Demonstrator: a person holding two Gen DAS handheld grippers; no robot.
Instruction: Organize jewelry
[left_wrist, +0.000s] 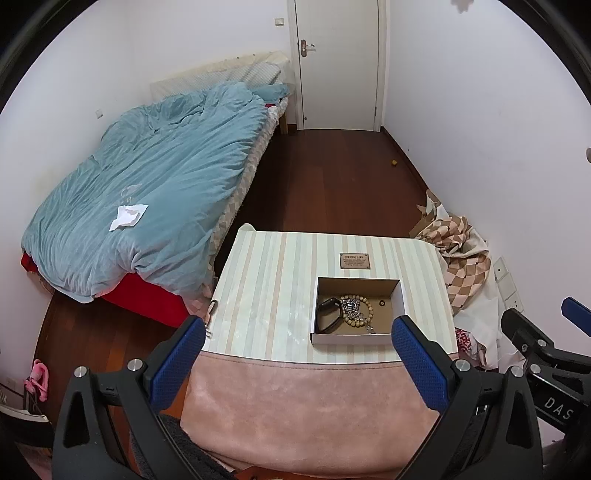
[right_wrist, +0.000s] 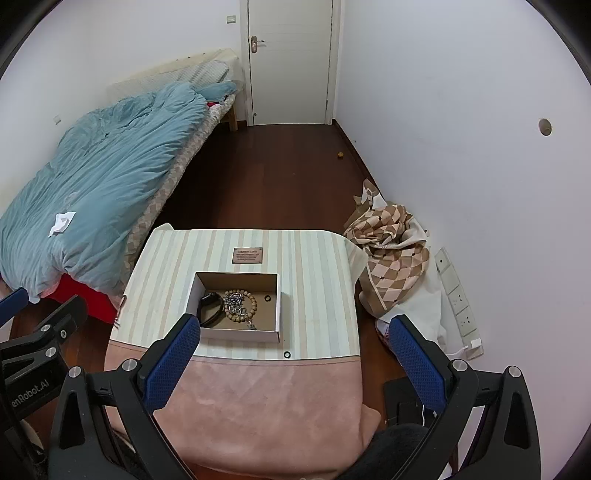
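A shallow cardboard box (left_wrist: 397, 291) (right_wrist: 192, 291) sits on a table with a striped cloth (left_wrist: 266, 288) (right_wrist: 317, 280). In it lie a black band (left_wrist: 330, 314) (right_wrist: 210, 309), a wooden bead bracelet (left_wrist: 360, 310) (right_wrist: 242, 306), a silver chain (left_wrist: 351, 308) (right_wrist: 232, 301) and a small dark ring (left_wrist: 382, 303) (right_wrist: 267, 297). Another small ring (right_wrist: 287, 354) lies on the cloth in front of the box. My left gripper (left_wrist: 297, 339) is open and empty, above the table's near side. My right gripper (right_wrist: 291, 336) is open and empty, near the box's front.
A pink cloth (left_wrist: 306, 402) (right_wrist: 255, 402) covers the table's near part. A small brown plaque (left_wrist: 355, 260) (right_wrist: 248, 255) lies behind the box. A bed with a blue duvet (left_wrist: 147, 184) stands left. Checked fabric (right_wrist: 391, 254) is piled on the floor at right.
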